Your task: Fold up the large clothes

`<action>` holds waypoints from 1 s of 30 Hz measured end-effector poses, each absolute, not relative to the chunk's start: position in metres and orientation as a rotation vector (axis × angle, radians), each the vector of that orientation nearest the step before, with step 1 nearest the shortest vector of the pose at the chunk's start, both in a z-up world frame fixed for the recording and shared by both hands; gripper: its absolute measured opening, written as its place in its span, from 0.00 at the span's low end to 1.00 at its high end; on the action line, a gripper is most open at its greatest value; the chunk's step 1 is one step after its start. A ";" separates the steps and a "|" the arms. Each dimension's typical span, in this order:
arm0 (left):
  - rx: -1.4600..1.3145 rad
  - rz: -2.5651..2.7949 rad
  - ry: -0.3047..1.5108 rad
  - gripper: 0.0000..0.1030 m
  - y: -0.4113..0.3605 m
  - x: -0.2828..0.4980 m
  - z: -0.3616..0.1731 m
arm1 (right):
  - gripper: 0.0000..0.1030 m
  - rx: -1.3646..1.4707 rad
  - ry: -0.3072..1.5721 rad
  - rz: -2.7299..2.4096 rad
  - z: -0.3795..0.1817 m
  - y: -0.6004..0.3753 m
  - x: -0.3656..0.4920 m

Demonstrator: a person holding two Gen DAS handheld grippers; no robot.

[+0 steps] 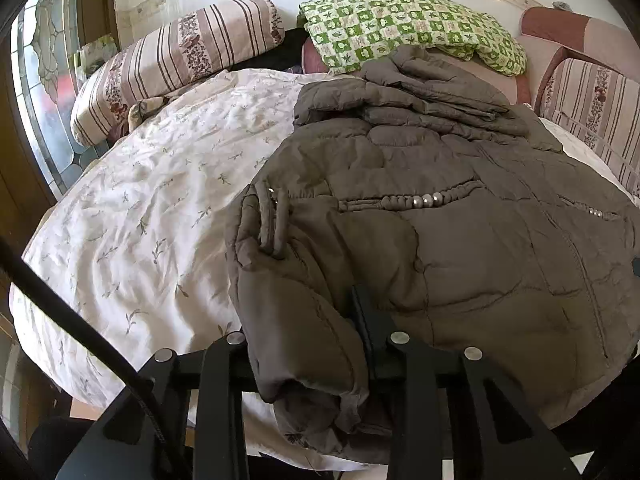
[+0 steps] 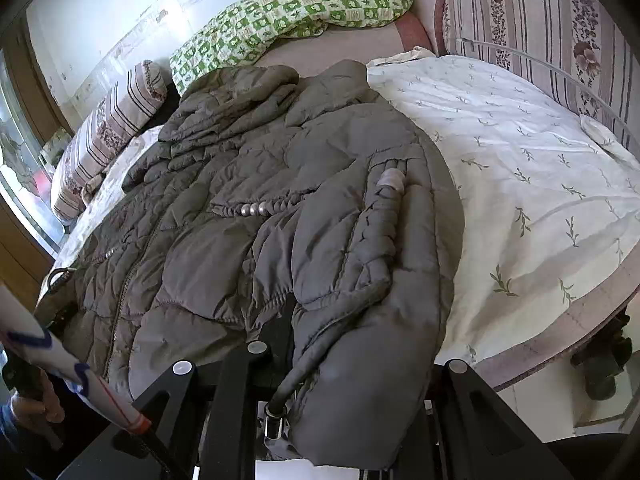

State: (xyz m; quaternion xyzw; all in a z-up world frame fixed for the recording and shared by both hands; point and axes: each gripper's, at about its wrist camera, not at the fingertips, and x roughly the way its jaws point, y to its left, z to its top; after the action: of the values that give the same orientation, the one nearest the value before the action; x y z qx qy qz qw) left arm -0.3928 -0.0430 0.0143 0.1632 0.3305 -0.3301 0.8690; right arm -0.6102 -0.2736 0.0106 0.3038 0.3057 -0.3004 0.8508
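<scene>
A large grey-brown quilted coat [image 1: 460,208] lies spread on a bed with a white leaf-print sheet [image 1: 152,200], its hood end toward the far wall. My left gripper [image 1: 316,320] is at the near hem and shut on a bunched fold of its left corner. One black finger [image 1: 362,320] shows and the other is hidden under the fabric. In the right wrist view the coat [image 2: 240,200] fills the middle. My right gripper [image 2: 320,328] is shut on the hem's right corner, which drapes over it. A drawstring with a toggle [image 2: 276,412] hangs there.
Striped pillows [image 1: 180,52] and a green checked quilt [image 1: 400,24] lie at the head of the bed, with a striped cushion [image 2: 540,32] on the right. A window [image 1: 36,92] is on the left. A person's hand [image 2: 32,408] and sleeve [image 2: 60,360] are at the near left.
</scene>
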 end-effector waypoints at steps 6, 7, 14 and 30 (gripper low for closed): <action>0.335 -0.694 0.683 0.30 -0.042 -0.393 0.015 | 0.19 0.642 0.605 -0.629 0.016 -0.271 -0.615; 0.333 -0.695 0.680 0.29 -0.041 -0.394 0.015 | 0.19 0.642 0.597 -0.627 0.017 -0.271 -0.616; 0.328 -0.703 0.657 0.28 -0.039 -0.398 0.019 | 0.18 0.615 0.529 -0.633 0.028 -0.266 -0.620; 0.245 -0.753 0.625 0.24 -0.018 -0.412 0.055 | 0.17 0.578 0.424 -0.588 0.068 -0.254 -0.643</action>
State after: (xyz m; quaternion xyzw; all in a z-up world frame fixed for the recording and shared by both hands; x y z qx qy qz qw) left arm -0.4120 -0.0182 0.0552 0.1175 0.2996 -0.3609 0.8753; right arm -0.6427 -0.2535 0.0683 0.2789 0.2045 -0.2836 0.8944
